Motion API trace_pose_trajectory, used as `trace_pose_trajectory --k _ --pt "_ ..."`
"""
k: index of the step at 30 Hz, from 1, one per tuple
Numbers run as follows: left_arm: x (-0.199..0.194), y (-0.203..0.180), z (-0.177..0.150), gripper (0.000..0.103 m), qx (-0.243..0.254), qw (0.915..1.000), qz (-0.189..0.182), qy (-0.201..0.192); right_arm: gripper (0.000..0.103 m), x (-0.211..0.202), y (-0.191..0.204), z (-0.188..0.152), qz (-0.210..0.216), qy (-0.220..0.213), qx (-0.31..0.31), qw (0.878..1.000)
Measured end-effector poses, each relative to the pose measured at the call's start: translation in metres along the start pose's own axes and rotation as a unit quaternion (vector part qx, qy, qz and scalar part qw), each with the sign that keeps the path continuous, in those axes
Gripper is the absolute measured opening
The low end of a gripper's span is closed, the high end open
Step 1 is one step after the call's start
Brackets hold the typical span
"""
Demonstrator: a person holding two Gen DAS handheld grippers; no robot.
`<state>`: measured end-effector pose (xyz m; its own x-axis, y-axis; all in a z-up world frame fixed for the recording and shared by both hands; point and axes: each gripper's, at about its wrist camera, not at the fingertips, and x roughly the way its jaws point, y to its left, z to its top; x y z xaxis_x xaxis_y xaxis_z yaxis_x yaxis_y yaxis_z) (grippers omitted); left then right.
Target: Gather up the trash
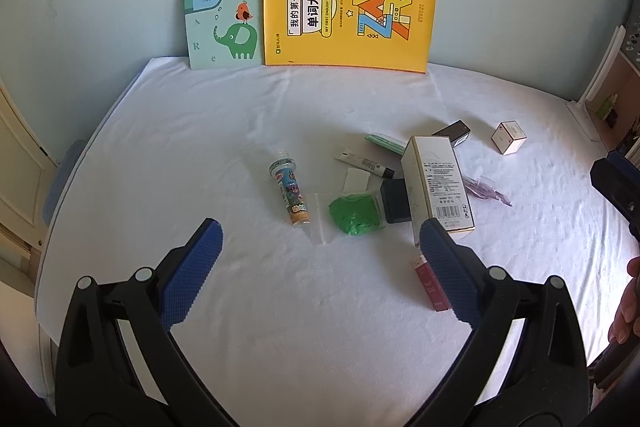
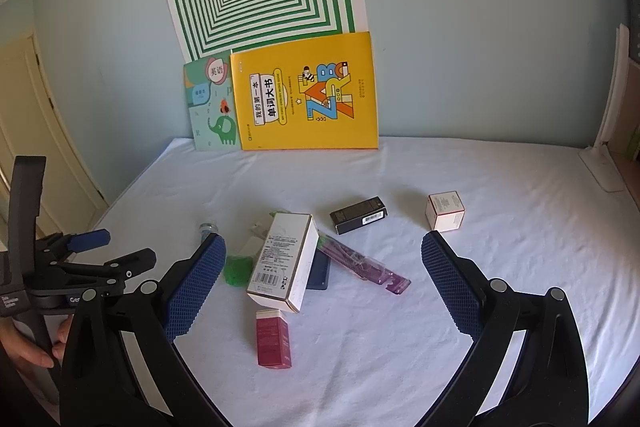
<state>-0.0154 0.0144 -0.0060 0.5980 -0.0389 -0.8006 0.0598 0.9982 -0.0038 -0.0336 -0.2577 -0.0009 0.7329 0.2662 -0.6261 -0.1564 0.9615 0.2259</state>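
Left wrist view: left gripper (image 1: 320, 247) spread wide, nothing between its blue pads (image 1: 192, 275), hovering above the white sheet (image 1: 200, 115). Landmark = tall white carton (image 1: 438, 183), lying on its side. Just left of it, a dark blue flat box (image 1: 395, 200), partly tucked under its edge; further left, a clear zip bag with green contents (image 1: 356, 214), then a small printed bottle (image 1: 290, 193) on its side. Behind the carton: a white tube (image 1: 364, 161), a green packet (image 1: 386, 142), a black box (image 1: 454, 131). Right of the carton, a purple wrapper (image 1: 486, 189); well beyond, a small white cube box (image 1: 509, 137). Near side of the carton, a dark red box (image 1: 430, 283), half hidden by the right pad.

Right wrist view: right gripper (image 2: 322, 257) equally wide, holding nothing. White carton (image 2: 286, 261) overlies the dark blue box (image 2: 320, 273); red box (image 2: 273, 338) just in front of it; purple wrapper (image 2: 366, 263) to its right; black box (image 2: 359, 215) behind; cube box (image 2: 445, 210) well apart at right. Yellow word book (image 2: 306, 97) and elephant notebook (image 2: 210, 105) lean on the wall behind.
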Motion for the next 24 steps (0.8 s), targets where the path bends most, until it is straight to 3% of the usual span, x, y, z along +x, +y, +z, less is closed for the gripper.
trace_pose_trajectory --k 24 --pt "0.0026 -0.0005 -0.0014 0.097 0.002 1.0000 -0.005 0.006 0.097 -0.0003 -0.0019 0.0000 0.005 0.000 0.002 1.000"
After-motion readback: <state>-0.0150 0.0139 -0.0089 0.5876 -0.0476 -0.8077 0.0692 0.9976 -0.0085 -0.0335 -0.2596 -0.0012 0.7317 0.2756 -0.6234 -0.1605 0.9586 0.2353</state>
